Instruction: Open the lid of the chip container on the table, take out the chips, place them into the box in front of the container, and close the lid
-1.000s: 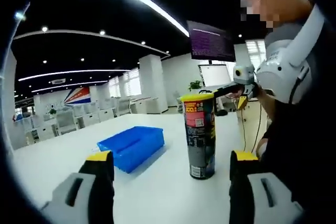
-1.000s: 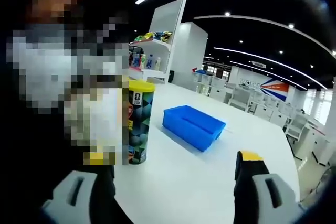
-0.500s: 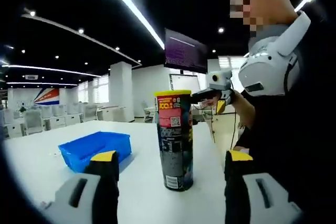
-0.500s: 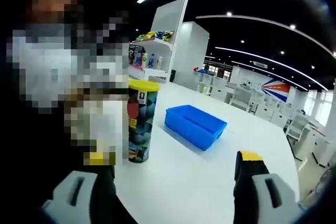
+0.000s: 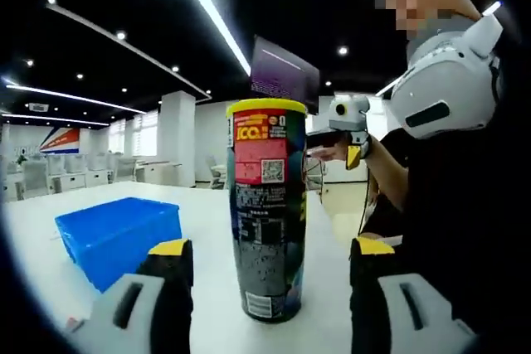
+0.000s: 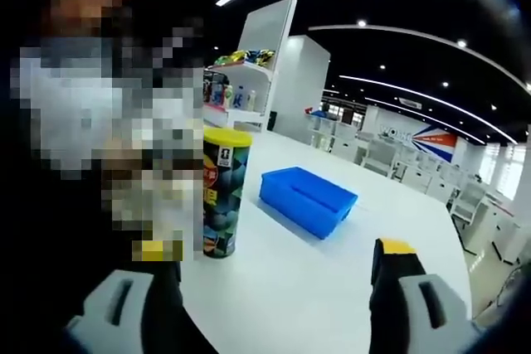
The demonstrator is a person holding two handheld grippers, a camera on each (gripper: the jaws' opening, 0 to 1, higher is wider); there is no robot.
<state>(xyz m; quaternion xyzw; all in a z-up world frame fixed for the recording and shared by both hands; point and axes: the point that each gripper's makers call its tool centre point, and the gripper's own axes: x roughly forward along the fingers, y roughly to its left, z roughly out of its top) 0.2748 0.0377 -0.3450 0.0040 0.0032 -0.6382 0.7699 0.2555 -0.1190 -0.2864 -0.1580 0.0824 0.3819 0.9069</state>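
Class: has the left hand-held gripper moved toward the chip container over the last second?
Yes. The left hand-held gripper has closed in: the chip container now stands between its jaws, larger against the table.

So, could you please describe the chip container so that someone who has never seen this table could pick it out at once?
On the long white table, look beside the low blue box. The chip container is the tall upright cylinder standing there, between the open jaws in the left gripper view. Its yellow lid, red label panel and dark printed body set it apart from the flat, plain blue box.
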